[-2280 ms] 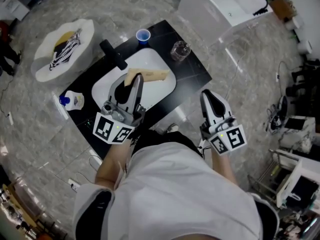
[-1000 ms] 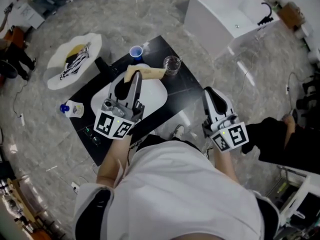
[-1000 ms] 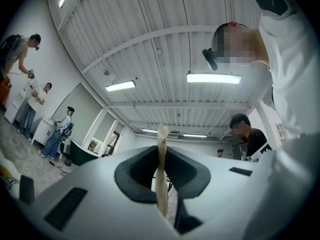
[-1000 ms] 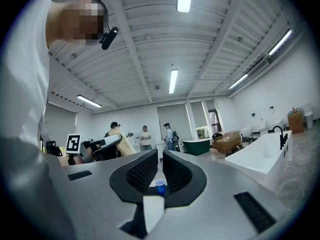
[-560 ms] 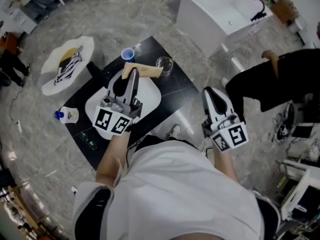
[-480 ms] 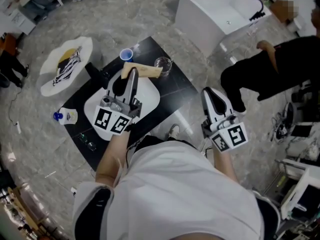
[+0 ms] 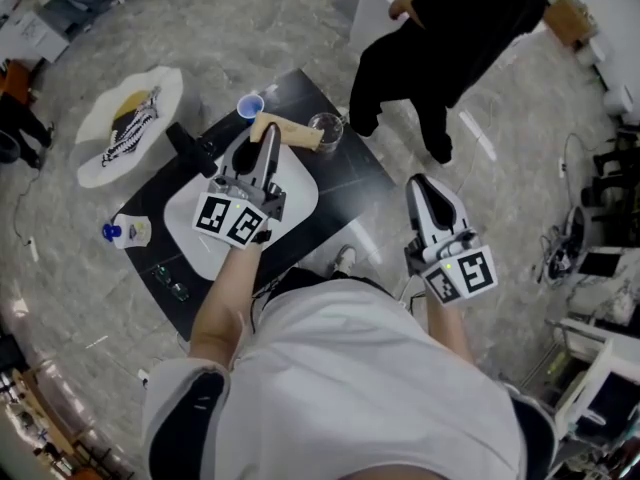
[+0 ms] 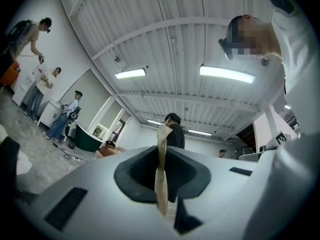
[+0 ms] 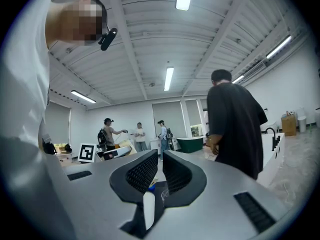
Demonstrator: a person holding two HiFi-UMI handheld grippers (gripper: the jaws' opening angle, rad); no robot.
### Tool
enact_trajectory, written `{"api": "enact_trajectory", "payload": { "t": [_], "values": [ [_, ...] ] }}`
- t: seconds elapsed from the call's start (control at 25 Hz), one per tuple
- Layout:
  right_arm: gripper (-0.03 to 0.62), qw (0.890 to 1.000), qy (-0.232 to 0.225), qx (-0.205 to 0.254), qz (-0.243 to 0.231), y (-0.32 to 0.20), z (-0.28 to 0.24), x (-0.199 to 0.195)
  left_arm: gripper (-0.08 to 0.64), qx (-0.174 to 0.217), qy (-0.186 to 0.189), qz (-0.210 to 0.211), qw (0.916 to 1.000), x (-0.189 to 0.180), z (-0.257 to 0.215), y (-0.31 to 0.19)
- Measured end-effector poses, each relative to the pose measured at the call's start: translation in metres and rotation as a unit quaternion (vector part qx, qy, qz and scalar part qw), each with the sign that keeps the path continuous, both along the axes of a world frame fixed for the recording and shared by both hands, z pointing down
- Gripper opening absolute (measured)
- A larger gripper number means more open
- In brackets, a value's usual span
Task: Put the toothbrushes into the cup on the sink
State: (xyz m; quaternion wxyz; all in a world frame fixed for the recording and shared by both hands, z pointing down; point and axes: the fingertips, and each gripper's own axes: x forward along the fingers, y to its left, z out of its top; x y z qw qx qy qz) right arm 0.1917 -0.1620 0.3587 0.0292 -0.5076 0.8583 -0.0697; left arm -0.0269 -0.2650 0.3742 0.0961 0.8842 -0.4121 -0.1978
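Note:
My left gripper (image 7: 267, 136) is shut on a flat tan toothbrush pack (image 7: 293, 132), which sticks out sideways over the far rim of the white sink (image 7: 200, 230). In the left gripper view the pack (image 8: 161, 159) shows edge-on, pinched between the jaws, and points up at the ceiling. Just beyond it stand a blue cup (image 7: 250, 105) and, to its right, a clear glass (image 7: 325, 126). My right gripper (image 7: 426, 188) hangs off the counter's right side, its jaws (image 9: 160, 171) drawn together with only a slit between them and nothing gripped.
The sink sits in a black counter (image 7: 345, 183) with a black faucet (image 7: 193, 148) at its left. A soap bottle (image 7: 126, 231) lies near the left corner. A round white stand (image 7: 100, 153) carries a striped cloth. A person in black (image 7: 445, 28) walks past the counter's far right.
My left gripper has carried the pack farther out, toward the blue cup and the glass. A person in black has walked in from the right. My right gripper has stayed put.

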Motion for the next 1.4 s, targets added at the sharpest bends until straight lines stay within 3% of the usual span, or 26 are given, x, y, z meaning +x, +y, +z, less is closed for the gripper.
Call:
{"api": "enact_trajectory", "payload": {
  "t": [0.24,0.48,0.84,1.2,1.4],
  "values": [
    [0.054,1.0,0.005,-0.009,-0.001,-0.005,0.005,0.001,0.034,-0.036,0.038,-0.006,0.9986,-0.005,0.031,-0.033],
    [0.054,1.0,0.008,-0.018,0.003,-0.007,0.009,0.003,0.034,-0.075,0.031,0.001,0.9967,0.007,0.066,-0.06],
    [0.054,1.0,0.016,-0.021,0.003,-0.014,0.01,0.003,0.034,-0.11,0.062,-0.02,0.9919,0.0,0.101,-0.087],
    [0.054,0.999,0.021,-0.031,0.003,-0.013,0.014,0.001,0.034,-0.139,0.063,-0.022,0.9881,0.003,0.132,-0.097],
    [0.054,0.999,0.025,-0.043,0.014,-0.011,0.02,0.007,0.034,-0.155,0.087,-0.018,0.984,0.004,0.146,-0.103]
  ]
}}
